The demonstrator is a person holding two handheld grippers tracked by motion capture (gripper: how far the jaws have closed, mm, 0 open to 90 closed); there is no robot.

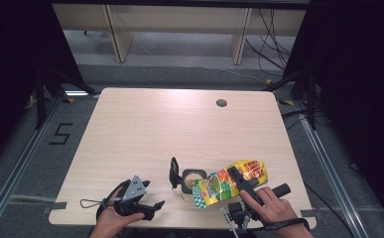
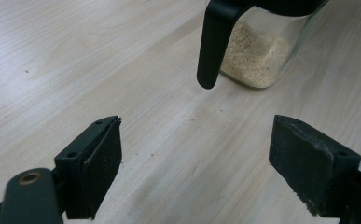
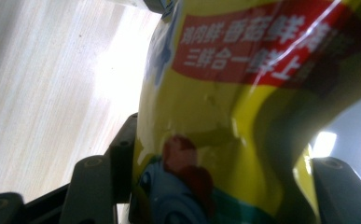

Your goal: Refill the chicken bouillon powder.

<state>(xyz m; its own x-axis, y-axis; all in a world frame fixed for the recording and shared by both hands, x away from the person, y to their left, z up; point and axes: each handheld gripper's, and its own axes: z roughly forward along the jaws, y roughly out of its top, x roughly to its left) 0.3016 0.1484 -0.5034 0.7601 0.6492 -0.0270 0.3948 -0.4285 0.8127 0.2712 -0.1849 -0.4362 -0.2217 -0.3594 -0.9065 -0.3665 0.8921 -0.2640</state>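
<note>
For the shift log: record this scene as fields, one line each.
work: pouring from bag into jar, by the look of it
bag: yellow seasoning bag, tilted toward the jar
jar: glass jar partly filled with beige granules, black lid flipped open
right gripper: shut on the bag
left gripper: open, holding nothing, near the jar
surface: wooden table

Between the right gripper's [image 1: 239,182] black jaws sits a glossy yellow bag [image 3: 225,116] with a red band of white characters, plus blue, green and dark red print. Ahead of the left gripper's [image 1: 152,206] black jaws stands a clear glass jar [image 2: 267,46] of pale beige powder, its lid [image 2: 215,42] black. The surface [image 2: 99,70] is light wood grain.
</note>
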